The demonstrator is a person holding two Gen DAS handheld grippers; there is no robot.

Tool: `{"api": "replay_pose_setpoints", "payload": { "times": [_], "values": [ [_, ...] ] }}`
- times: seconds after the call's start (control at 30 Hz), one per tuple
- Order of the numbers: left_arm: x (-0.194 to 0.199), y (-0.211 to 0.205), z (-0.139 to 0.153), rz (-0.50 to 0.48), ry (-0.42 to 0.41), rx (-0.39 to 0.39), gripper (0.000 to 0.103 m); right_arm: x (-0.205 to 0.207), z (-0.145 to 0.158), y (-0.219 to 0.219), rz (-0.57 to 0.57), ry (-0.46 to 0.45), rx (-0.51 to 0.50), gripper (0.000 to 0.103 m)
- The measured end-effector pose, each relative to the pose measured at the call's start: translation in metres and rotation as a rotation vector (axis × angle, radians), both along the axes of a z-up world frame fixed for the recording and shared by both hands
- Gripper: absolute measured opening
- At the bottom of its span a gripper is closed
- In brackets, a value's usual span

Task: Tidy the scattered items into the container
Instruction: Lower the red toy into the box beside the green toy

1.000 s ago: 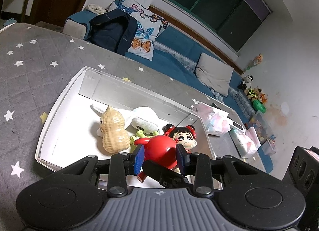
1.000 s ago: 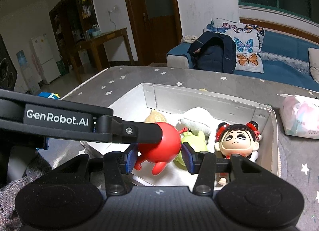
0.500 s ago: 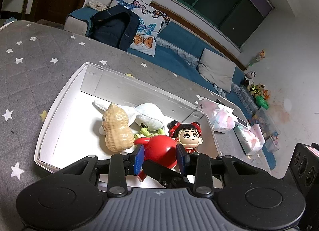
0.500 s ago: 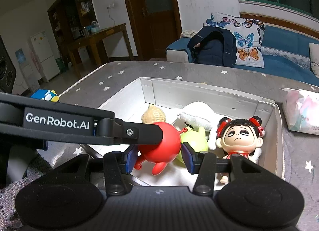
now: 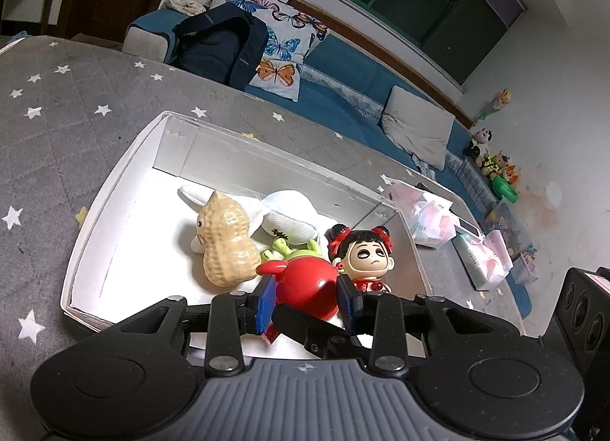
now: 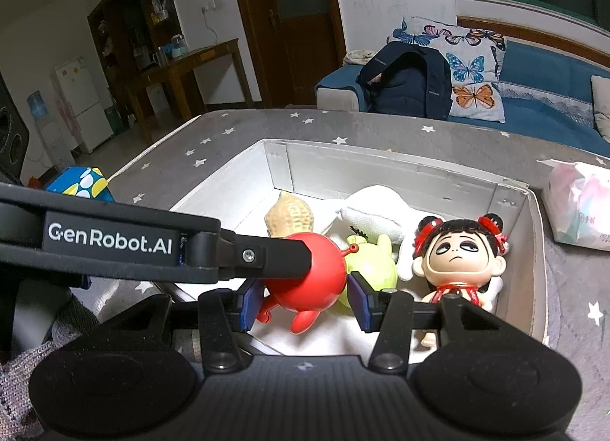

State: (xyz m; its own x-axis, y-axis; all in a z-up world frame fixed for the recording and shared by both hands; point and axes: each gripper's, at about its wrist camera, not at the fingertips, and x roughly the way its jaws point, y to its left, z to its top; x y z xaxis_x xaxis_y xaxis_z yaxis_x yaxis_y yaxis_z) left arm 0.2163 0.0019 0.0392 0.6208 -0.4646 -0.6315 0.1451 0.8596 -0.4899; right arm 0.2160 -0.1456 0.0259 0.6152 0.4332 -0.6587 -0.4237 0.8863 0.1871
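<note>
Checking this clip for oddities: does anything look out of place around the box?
Yes: the red toy sits between the jaws of both the left gripper and the right gripper at once, over the white box.

1. This is a home living room at night: a blue sofa (image 6: 541, 105) runs under a dark window (image 5: 415, 2).
2. Butterfly-print cushions (image 6: 469, 63) and a dark backpack (image 6: 408, 86) lie on the sofa.
3. A wooden door (image 6: 301, 18), a wooden side table (image 6: 198, 63), a white fridge (image 6: 78, 94) and a water-dispenser bottle (image 6: 37, 109) fill the far side.
4. Small toys (image 5: 495, 170) stand along the wall.
5. The tabletop (image 5: 57, 128) wears a grey, star-printed quilted cover.
</note>
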Motion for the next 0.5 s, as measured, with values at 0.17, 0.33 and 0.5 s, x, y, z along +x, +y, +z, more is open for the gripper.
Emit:
{"api": "replay_pose_setpoints", "payload": {
  "times": [0.17,0.33,0.5],
  "values": [
    [0.0018,-0.0007,-0.0020,-0.005,0.007,0.008,0.037,0.0019,-0.0022,0.0002,-0.002,0.012,0.000,0.048],
    [0.0037,-0.0012,-0.0050,-0.012,0.015,0.016,0.037,0.0033,-0.0046,0.0002,-0.002,0.025,-0.001,0.048],
    [0.0067,-0.0010,-0.0085,-0.019,0.027,0.022,0.037,0.0051,-0.0080,0.0016,-0.004,0.040,-0.007,0.048]
  ]
}}
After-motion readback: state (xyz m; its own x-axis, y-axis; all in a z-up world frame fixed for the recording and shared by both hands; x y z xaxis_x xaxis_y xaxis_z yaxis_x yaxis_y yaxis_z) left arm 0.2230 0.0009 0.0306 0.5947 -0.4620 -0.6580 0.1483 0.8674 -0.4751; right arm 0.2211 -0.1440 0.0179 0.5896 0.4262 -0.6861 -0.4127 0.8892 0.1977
